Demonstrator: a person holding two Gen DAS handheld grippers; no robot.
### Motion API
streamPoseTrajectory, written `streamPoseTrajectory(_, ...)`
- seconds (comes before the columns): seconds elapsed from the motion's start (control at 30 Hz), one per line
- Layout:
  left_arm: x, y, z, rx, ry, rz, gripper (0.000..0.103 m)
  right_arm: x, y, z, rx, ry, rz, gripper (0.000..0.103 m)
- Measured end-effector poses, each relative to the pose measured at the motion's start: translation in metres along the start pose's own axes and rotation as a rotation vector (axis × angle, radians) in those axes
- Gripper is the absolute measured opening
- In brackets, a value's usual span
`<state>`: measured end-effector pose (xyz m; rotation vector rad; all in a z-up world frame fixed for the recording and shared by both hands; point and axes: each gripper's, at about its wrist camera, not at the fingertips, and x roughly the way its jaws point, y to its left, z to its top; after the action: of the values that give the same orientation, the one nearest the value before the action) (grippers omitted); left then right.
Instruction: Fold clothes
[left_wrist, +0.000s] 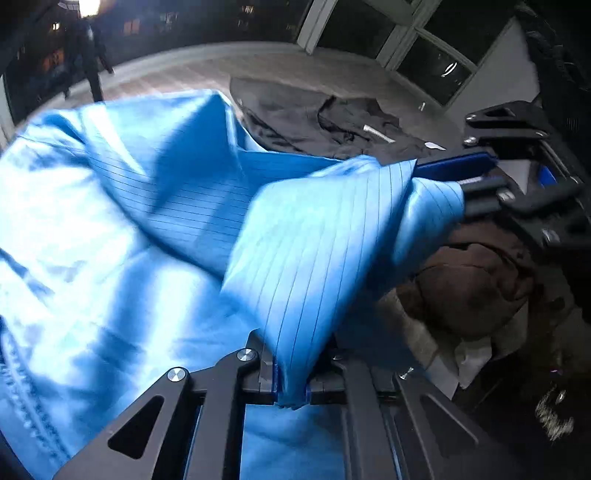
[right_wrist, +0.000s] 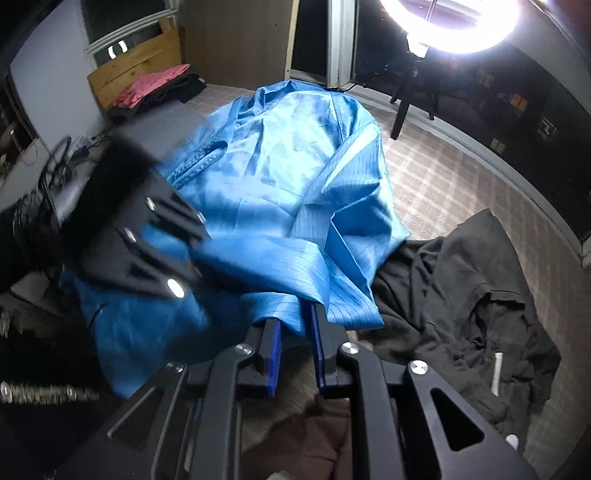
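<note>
Now our left gripper (left_wrist: 291, 391) pinches a fold of the blue striped garment (left_wrist: 147, 221), jaws pressed nearly together on it. Our right gripper (right_wrist: 295, 332) stands slightly parted, cloth draped between its jaws — whether it grips, we cannot tell. Both sit close together, the garment's bulk spreading away ahead over the table (right_wrist: 461, 184).

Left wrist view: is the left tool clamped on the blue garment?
Yes, the left tool pinches a bunched fold of the blue garment between its pads.
</note>
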<state>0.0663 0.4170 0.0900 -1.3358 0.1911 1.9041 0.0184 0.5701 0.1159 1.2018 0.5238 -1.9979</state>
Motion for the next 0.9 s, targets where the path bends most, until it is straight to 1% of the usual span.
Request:
streamPoseTrajectory(0.03, -0.013, 0.005, -0.004, -0.02, -0.011, -0.012, 0.008, -0.003, -0.002, -0.004, -0.022, 0.012, 0.006, 0.015)
streamPoseTrajectory(0.1, -0.036, 0.011, -0.013, -0.052, -0.032, -0.021, 0.009, -0.005, -0.002, -0.012, -0.09, 0.047, 0.065, 0.015)
streamPoseTrajectory(0.13, -0.048, 0.013, -0.019, -0.066, -0.044, -0.026, 0.011, -0.007, 0.0, -0.015, -0.112, 0.046, 0.105, 0.015)
streamPoseTrajectory(0.17, -0.06, 0.015, -0.026, -0.08, -0.057, -0.031, 0.011, -0.009, 0.002, -0.017, -0.133, 0.044, 0.145, 0.015)
streamPoseTrajectory(0.23, -0.072, 0.022, -0.036, -0.12, -0.064, -0.018, 0.011, -0.016, 0.013, -0.018, -0.211, 0.019, 0.215, 0.015)
streamPoseTrajectory(0.3, -0.067, 0.034, -0.04, -0.17, -0.041, 0.021, 0.011, -0.025, 0.024, -0.015, -0.298, -0.049, 0.253, 0.015)
streamPoseTrajectory(0.33, -0.057, 0.042, -0.038, -0.197, -0.019, 0.054, 0.011, -0.029, 0.025, -0.01, -0.308, -0.086, 0.293, 0.017)
streamPoseTrajectory(0.37, -0.048, 0.048, -0.035, -0.208, -0.003, 0.084, 0.01, -0.033, 0.027, -0.006, -0.317, -0.123, 0.334, 0.031)
streamPoseTrajectory(0.4, -0.041, 0.053, -0.033, -0.213, 0.01, 0.112, 0.01, -0.036, 0.025, 0.0, -0.304, -0.15, 0.387, 0.053)
streamPoseTrajectory(0.43, -0.034, 0.058, -0.031, -0.217, 0.023, 0.139, 0.01, -0.038, 0.023, 0.006, -0.29, -0.175, 0.441, 0.059)
streamPoseTrajectory(0.5, -0.026, 0.07, -0.028, -0.246, 0.032, 0.165, 0.01, -0.045, 0.019, 0.015, -0.266, -0.231, 0.478, 0.059)
streamPoseTrajectory(0.53, -0.025, 0.076, -0.027, -0.269, 0.03, 0.169, 0.01, -0.05, 0.017, 0.018, -0.264, -0.263, 0.476, 0.059)
streamPoseTrajectory(0.57, -0.028, 0.079, -0.028, -0.281, 0.018, 0.174, 0.01, -0.055, 0.014, 0.02, -0.258, -0.285, 0.428, 0.059)
streamPoseTrajectory(0.6, -0.036, 0.08, -0.03, -0.285, 0.0, 0.174, 0.01, -0.054, 0.011, 0.021, -0.245, -0.283, 0.38, 0.059)
streamPoseTrajectory(0.67, -0.054, 0.079, -0.037, -0.292, -0.03, 0.174, 0.01, -0.048, -0.004, 0.021, -0.183, -0.245, 0.32, 0.059)
streamPoseTrajectory(0.77, -0.09, 0.073, -0.056, -0.315, -0.068, 0.186, 0.01, -0.024, -0.044, 0.017, 0.022, -0.154, 0.268, 0.059)
streamPoseTrajectory(0.87, -0.132, 0.062, -0.089, -0.359, -0.081, 0.207, 0.01, -0.005, -0.076, 0.02, 0.168, -0.132, 0.24, 0.059)
streamPoseTrajectory(0.9, -0.143, 0.057, -0.103, -0.382, -0.079, 0.213, 0.01, 0.003, -0.084, 0.024, 0.198, -0.129, 0.216, 0.059)
